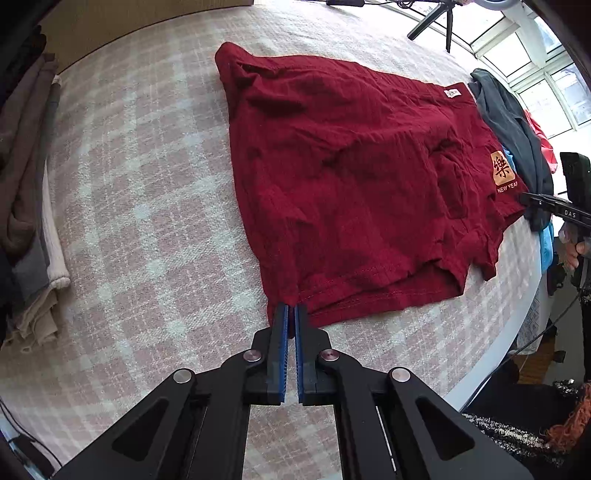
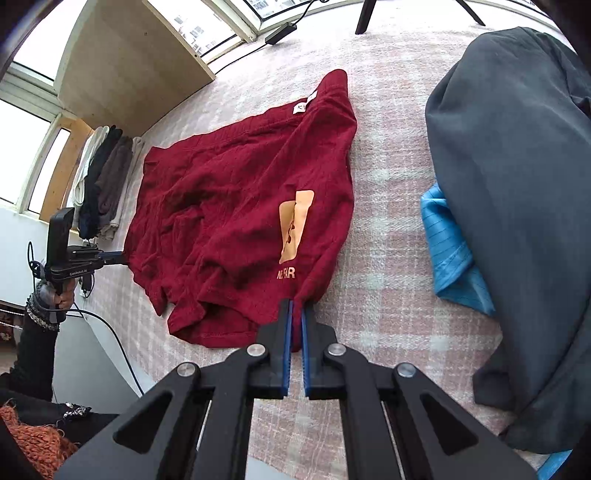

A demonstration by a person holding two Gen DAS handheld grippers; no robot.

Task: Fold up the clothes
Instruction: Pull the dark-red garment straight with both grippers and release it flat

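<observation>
A dark red T-shirt (image 1: 354, 177) with an orange print lies partly folded on the pink checked cloth; it also shows in the right wrist view (image 2: 236, 221). My left gripper (image 1: 291, 308) is shut on the shirt's near hem corner. My right gripper (image 2: 296, 306) is shut on the shirt's other near corner, below the print. The right gripper shows in the left wrist view at the shirt's right edge (image 1: 524, 197). The left gripper shows in the right wrist view at the shirt's left edge (image 2: 120, 256).
A stack of folded clothes (image 1: 29, 206) lies at the left. A dark grey garment (image 2: 517, 206) over a blue one (image 2: 450, 254) lies at the right. The table edge (image 1: 517, 332) runs close on the near side. A tripod (image 1: 436, 18) stands at the back.
</observation>
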